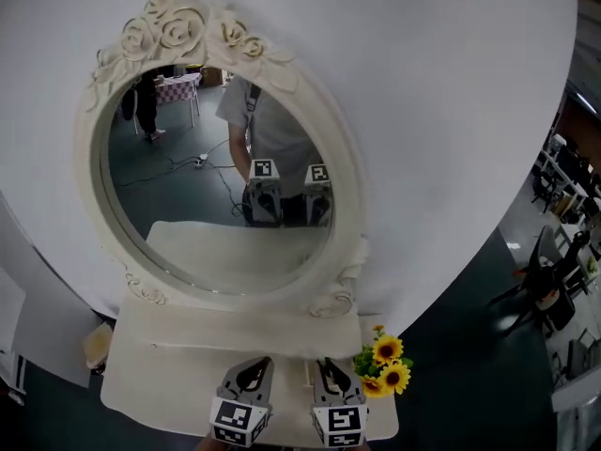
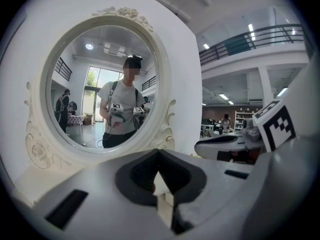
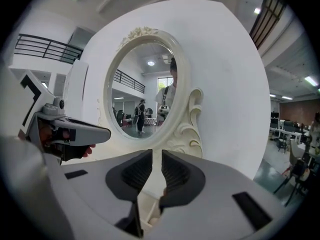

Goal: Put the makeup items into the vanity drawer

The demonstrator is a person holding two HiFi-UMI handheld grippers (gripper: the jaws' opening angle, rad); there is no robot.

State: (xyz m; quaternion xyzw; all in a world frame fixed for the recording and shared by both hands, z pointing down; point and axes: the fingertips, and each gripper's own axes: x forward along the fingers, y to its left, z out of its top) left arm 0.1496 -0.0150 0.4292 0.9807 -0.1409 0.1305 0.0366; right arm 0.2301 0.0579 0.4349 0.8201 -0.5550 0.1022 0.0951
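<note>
Fingers (image 2: 134, 178) of left gripper (image 2: 159, 153) shut tip to tip, nothing held. Right gripper (image 3: 156, 155): narrow gap, empty. Both aimed at mirror (image 1: 216, 186), above bench (image 1: 160, 369). Makeup items, drawer: I find neither in any view. I judge hands between pickups; next move needs tilt down below mirror to locate item. Head view alone shows sunflowers (image 1: 385, 365) right of mirror base. Left gripper view alone shows hall right of mirror.

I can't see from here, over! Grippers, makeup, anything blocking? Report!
Left gripper shut, empty. Right gripper barely open, empty. No makeup items plainly in view. Sunflowers at right edge of vanity top.
</note>
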